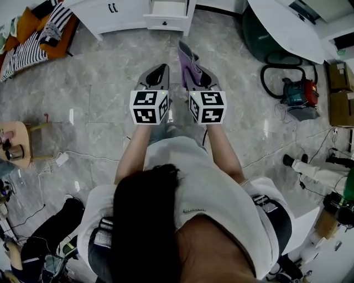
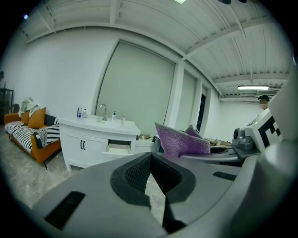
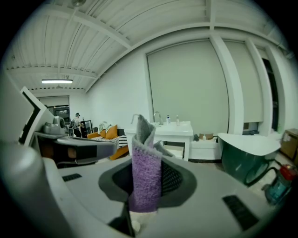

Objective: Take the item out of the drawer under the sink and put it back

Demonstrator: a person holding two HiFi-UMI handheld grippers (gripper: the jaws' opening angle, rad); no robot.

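A folded purple cloth point(image 3: 146, 179) stands upright, pinched between the jaws of the right gripper point(image 1: 198, 74), well short of the open drawer point(image 1: 168, 8) in the white sink cabinet point(image 1: 119, 14) at the far side of the room. Just to its left, the left gripper point(image 2: 150, 160) is closed on nothing. Both hover above the marble floor point(image 1: 99, 77); a striped sofa point(image 1: 33, 33) sits far left.
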